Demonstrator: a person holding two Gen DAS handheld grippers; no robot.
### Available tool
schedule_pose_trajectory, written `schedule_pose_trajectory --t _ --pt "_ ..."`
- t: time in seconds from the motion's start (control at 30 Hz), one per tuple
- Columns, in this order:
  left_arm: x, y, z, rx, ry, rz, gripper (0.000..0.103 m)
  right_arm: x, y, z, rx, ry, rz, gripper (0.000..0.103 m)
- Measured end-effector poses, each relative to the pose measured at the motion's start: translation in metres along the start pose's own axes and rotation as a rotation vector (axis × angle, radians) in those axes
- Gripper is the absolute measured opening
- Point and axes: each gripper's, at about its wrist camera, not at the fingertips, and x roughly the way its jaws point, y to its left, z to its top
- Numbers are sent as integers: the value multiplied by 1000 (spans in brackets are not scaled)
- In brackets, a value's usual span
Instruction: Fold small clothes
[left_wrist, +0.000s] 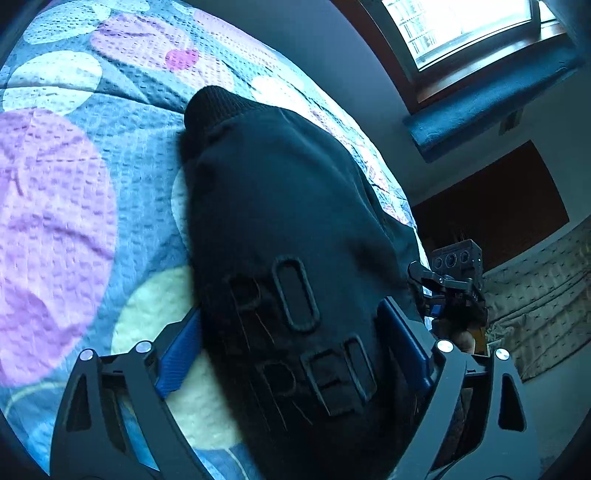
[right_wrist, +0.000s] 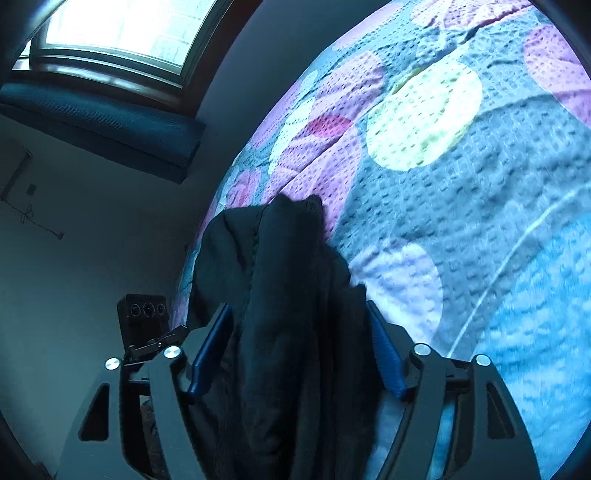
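A small black garment (left_wrist: 280, 229) with raised letters hangs between the blue-padded fingers of my left gripper (left_wrist: 291, 332), which is shut on it above the bed. In the right wrist view the same black garment (right_wrist: 284, 295) is bunched between the fingers of my right gripper (right_wrist: 299, 339), also shut on it. The garment is lifted and droops toward the bedspread. The right gripper (left_wrist: 454, 291) shows at the garment's far side in the left wrist view, and the left gripper's camera block (right_wrist: 144, 314) shows in the right wrist view.
A quilted bedspread (left_wrist: 74, 206) with purple, white and yellow circles lies under the garment; it also shows in the right wrist view (right_wrist: 461, 184). A window (left_wrist: 461, 29) with a blue cushion (left_wrist: 491, 107) below it is on the wall beyond the bed's edge.
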Motion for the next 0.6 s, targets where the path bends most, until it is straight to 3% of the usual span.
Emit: schedule_pose_trajectory --t 0.07,0.17,0.23,0.27,0.3,0.4,0.6 --pt "1 -3 -11 30 -7 1 94 -5 4 -14 -38 37 16 76" --pt "8 -2 -9 31 -7 7 95 0 13 -28 -112 37 -43 76" --pt "13 -8 -9 57 -14 46 91 9 22 -29 -148 36 -105 71" --pt "15 -11 -8 64 -20 71 89 10 23 -30 -161 31 -121 64" --pt "15 -12 -8 60 -22 80 84 11 24 -31 -163 28 -121 58" --pt "10 -13 -6 47 -25 91 75 9 23 -34 -147 6 -75 54" --pt "5 -26 -8 80 -51 156 67 1 28 -41 -139 -24 -60 49"
